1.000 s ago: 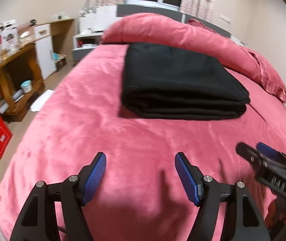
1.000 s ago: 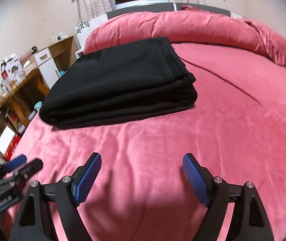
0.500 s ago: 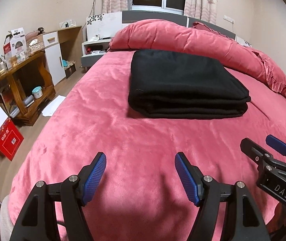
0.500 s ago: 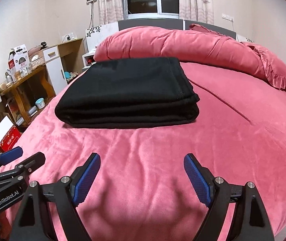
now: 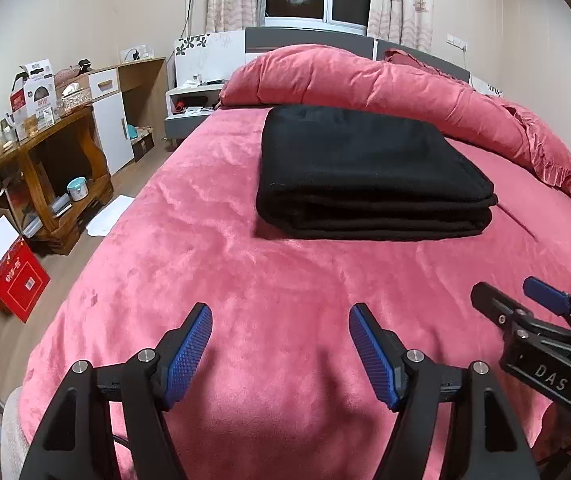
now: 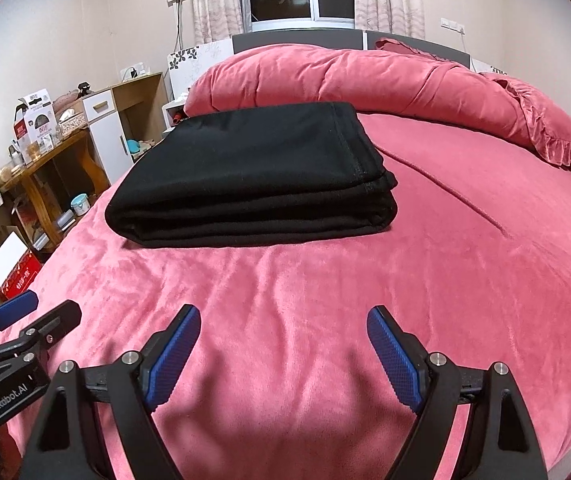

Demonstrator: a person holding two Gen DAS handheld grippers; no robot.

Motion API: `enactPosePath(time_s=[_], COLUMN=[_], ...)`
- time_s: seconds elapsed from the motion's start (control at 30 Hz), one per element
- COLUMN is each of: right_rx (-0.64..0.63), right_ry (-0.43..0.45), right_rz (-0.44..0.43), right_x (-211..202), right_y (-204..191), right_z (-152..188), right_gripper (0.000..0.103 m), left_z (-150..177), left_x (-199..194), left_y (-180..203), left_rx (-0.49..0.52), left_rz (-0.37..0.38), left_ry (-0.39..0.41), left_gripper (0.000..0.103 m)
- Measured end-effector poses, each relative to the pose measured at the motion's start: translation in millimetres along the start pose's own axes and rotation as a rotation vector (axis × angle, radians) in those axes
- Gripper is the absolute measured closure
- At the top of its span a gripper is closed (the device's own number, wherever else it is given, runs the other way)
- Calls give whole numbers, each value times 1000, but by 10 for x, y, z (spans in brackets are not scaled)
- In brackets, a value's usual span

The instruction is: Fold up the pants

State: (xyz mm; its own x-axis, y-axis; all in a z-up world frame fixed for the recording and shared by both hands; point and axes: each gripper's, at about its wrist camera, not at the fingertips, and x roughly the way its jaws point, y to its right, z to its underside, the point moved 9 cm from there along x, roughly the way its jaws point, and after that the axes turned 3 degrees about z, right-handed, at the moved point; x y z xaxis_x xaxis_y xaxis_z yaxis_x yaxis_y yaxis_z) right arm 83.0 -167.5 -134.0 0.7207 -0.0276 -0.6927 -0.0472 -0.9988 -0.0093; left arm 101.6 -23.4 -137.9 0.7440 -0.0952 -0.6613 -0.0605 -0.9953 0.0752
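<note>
In the left wrist view, the left hand-held gripper (image 5: 279, 354) stands wide at the bottom centre of the frame, nothing between its blue pads, above bare pink bedspread (image 5: 213, 264). The black pants (image 5: 369, 172) lie folded in a flat stacked rectangle at centre frame, well apart from both grippers. The right hand-held gripper (image 6: 283, 358), bottom centre of the right wrist view, is likewise wide and empty.

Judged risks:
- The fold appears complete; any further grasp could pull the top layer and open the stack.
- The plush bedspread is soft; a low approach may pinch it along with the pants.
- The stacked edges at centre right of the right wrist view sit slightly uneven and may slide if nudged.
</note>
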Motion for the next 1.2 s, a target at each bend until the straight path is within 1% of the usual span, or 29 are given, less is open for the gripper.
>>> enactPosePath(time_s=[0.37,0.53,0.8,1.2], right_rx=[4,7,6,8], right_ry=[-12,-13,-19,-23], right_rz=[-4,-4,-2,-2], right_x=[28,34,57,66], right_y=[17,30,49,49], right_z=[20,26,42,48], right_gripper=[18,18,18,18], left_z=[-13,-1,13,21], left_x=[-67,-57,-17,-15], left_y=[33,49,-1,-7], left_rx=[18,25,3,6], left_rz=[-7,-6,-15,-17], left_ry=[32,25,7,3], left_gripper=[32,32,32,32])
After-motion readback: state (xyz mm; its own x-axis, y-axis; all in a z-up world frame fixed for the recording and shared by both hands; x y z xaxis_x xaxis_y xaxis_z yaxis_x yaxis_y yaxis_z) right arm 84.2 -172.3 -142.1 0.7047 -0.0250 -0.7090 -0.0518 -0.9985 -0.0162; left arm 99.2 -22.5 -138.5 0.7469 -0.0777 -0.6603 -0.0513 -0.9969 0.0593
